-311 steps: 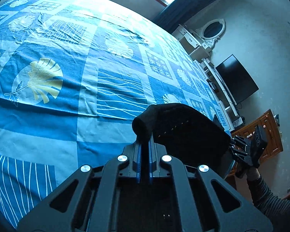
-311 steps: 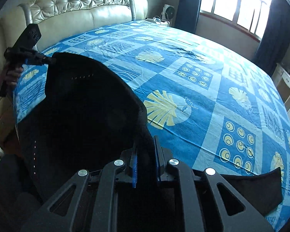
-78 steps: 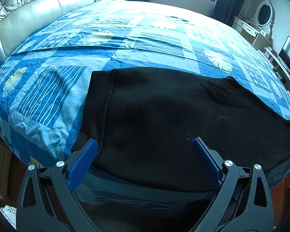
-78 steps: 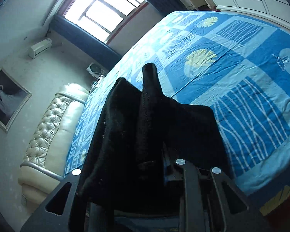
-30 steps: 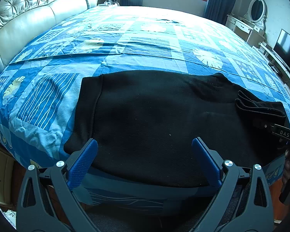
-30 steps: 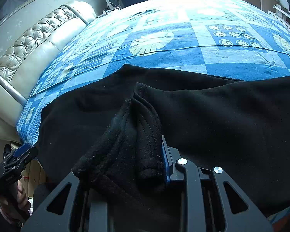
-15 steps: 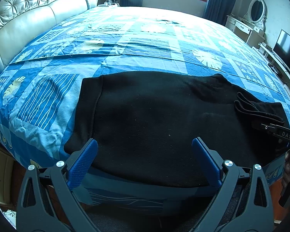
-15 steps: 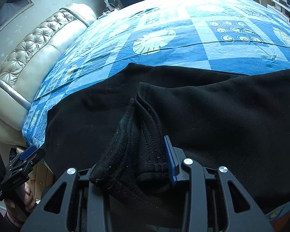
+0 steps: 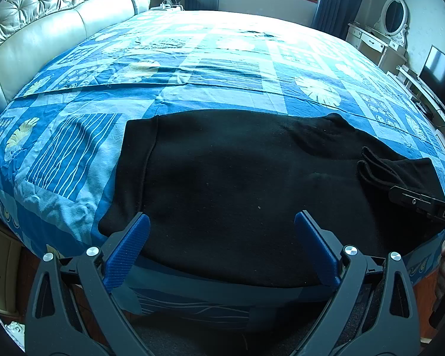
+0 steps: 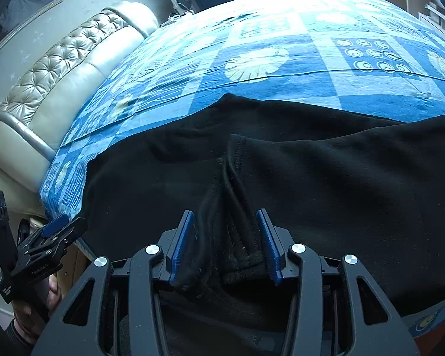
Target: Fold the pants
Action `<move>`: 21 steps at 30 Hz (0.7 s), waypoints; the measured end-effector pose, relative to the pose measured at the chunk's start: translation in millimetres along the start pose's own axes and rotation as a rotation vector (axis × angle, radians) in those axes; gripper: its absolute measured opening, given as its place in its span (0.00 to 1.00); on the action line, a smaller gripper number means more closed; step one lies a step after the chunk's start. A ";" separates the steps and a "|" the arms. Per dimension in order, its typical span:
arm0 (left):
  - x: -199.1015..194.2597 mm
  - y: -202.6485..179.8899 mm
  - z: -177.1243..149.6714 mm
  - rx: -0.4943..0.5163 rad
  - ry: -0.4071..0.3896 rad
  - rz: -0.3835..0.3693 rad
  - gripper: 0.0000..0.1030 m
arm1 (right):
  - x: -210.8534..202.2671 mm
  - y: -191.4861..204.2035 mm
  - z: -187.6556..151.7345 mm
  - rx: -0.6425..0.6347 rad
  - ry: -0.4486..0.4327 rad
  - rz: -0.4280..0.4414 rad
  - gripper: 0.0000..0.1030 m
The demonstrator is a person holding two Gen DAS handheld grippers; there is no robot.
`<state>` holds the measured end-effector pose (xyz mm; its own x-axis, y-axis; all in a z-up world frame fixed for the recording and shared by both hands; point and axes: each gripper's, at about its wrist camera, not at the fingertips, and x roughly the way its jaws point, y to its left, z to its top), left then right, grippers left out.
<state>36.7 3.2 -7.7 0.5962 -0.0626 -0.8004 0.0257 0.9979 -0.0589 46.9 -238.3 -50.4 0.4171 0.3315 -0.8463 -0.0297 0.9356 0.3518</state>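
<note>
Black pants (image 9: pixel 237 184) lie flat across the blue bedspread (image 9: pixel 207 68), long axis crosswise ahead of both tools. The right gripper (image 10: pixel 227 246) is opening, bunched hem between its pads; the left gripper (image 9: pixel 222 246) hangs wide, empty, at the near edge.

We look down over the left claw (image 9: pixel 221 247), its blue pads (image 9: pixel 127 247) spread wide with nothing between them, hovering above the near edge of the bed (image 9: pixel 222 68). The black pants (image 9: pixel 237 184) lie flat across the blue patterned bedspread (image 9: pixel 65 154) along that near edge. Toward the bed's near right corner a bunched fold of the pants (image 9: pixel 379 169) rises, with the right claw (image 9: pixel 421 204) at it; whether its pads press, we cannot tell.
</note>
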 end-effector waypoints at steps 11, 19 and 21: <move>-2.4 -0.7 -0.8 0.001 -0.008 -0.003 0.95 | -40.2 -1.8 23.1 0.019 -0.047 0.127 0.50; -1.2 -3.1 -2.2 -0.006 0.001 -0.021 0.95 | -122.6 -186.8 46.1 0.381 -0.271 0.059 0.61; 0.6 -4.9 -3.1 -0.007 0.010 -0.029 0.95 | -113.0 -229.5 40.5 0.463 -0.233 0.063 0.61</move>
<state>34.5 -1.7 -9.8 0.5870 -0.0916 -0.8044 0.0374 0.9956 -0.0860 43.4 -495.4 -19.3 0.6202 0.3000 -0.7248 0.3218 0.7454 0.5838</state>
